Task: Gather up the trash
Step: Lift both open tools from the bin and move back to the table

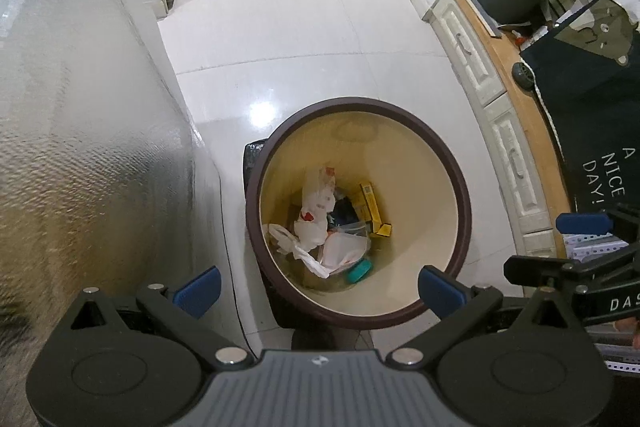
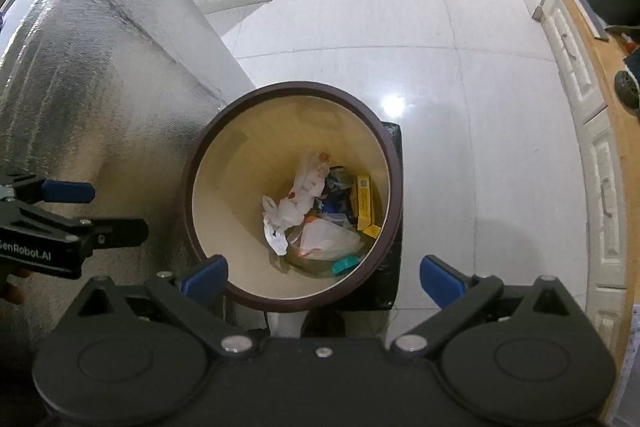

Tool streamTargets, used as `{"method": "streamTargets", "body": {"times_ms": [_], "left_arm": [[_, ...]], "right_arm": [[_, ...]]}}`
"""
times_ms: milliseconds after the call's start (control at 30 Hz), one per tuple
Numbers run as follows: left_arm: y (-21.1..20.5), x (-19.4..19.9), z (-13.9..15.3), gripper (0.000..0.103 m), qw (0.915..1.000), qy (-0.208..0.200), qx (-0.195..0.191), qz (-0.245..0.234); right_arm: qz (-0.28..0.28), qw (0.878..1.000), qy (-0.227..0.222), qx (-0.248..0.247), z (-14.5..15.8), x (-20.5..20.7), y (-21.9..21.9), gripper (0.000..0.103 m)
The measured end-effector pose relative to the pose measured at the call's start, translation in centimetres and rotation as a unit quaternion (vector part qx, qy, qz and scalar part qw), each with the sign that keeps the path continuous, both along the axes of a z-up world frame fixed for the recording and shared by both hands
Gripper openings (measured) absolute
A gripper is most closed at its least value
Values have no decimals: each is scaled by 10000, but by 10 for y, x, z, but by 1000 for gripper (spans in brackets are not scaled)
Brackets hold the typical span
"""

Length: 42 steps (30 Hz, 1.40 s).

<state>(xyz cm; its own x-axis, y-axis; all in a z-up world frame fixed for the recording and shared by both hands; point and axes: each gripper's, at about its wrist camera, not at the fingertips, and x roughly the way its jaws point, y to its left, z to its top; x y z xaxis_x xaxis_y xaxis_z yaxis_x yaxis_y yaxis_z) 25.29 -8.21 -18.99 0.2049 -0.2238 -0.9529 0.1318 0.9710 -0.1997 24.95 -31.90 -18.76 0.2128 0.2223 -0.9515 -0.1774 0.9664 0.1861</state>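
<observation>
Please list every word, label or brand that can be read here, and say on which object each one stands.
"A NICE DAY!": dark mat, white letters.
"DAS": right gripper body, cut off by the frame.
"GenRobot.AI": left gripper body, first letter partly cut.
Print on the yellow box and white wrappers: too small to read.

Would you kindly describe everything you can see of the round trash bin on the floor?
The trash bin is round, upright and open-topped, with a dark brown rim and a smooth cream inner wall that looks like plastic. It stands on the pale tiled floor beside a silvery foil-covered block, apparently on something black. At its bottom lie crumpled white plastic bags, a yellow box and a teal lid. Neither gripper touches it.
</observation>
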Motion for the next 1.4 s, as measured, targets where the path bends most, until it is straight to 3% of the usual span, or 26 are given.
{"method": "streamTargets", "body": {"times_ms": [400,900,1133,1400], "left_arm": [[3,-30,45,103,9991,-402,-116,-43],[33,-56,112,103,9919,-1211,-364,80],[64,-73,145,103,9845,-1672,-422,326],[130,-102,174,103,9736,-2066,-352,905]], "right_arm": [[-146,9994,-236,-207,33,-28,-3,103],[-205,9947,-992,-167,98,-47,10,103],[-172,9904,-1374,3,132,-55,35,103],[134,9856,-1674,186,157,-60,92,103]]}}
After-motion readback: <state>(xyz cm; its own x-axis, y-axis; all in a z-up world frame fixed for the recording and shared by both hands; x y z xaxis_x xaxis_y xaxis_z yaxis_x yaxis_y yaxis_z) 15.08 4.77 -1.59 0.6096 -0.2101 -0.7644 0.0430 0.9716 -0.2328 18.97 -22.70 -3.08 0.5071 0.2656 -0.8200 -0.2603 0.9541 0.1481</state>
